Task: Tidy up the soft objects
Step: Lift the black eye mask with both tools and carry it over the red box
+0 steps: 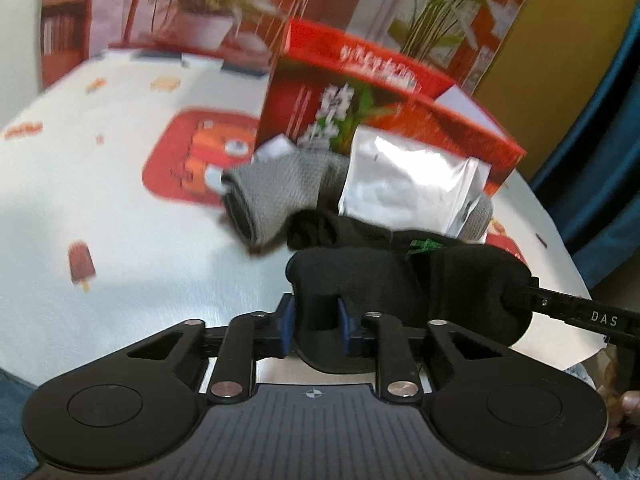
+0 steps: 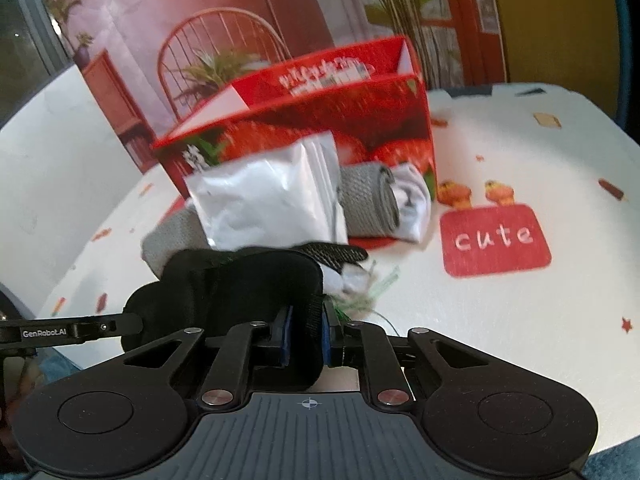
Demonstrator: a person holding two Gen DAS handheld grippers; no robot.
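Note:
A black padded eye mask (image 1: 360,276) hangs between both grippers just above the white patterned tablecloth (image 1: 140,248). My left gripper (image 1: 316,320) is shut on one lobe of the mask, blue pads pressing its fabric. My right gripper (image 2: 306,332) is shut on the other end of the eye mask (image 2: 240,280). Behind the mask lie a silver foil pouch (image 1: 408,184), a rolled grey cloth (image 1: 272,192) and a black sock (image 1: 336,228). An open red strawberry box (image 2: 320,120) stands behind them.
A white folded cloth (image 2: 412,200) rests beside the grey roll (image 2: 368,200) against the box. Green shreds (image 2: 372,288) lie by the mask. A printed backdrop with plants (image 1: 208,0) rises behind the table. The table edge curves close at the right (image 1: 580,280).

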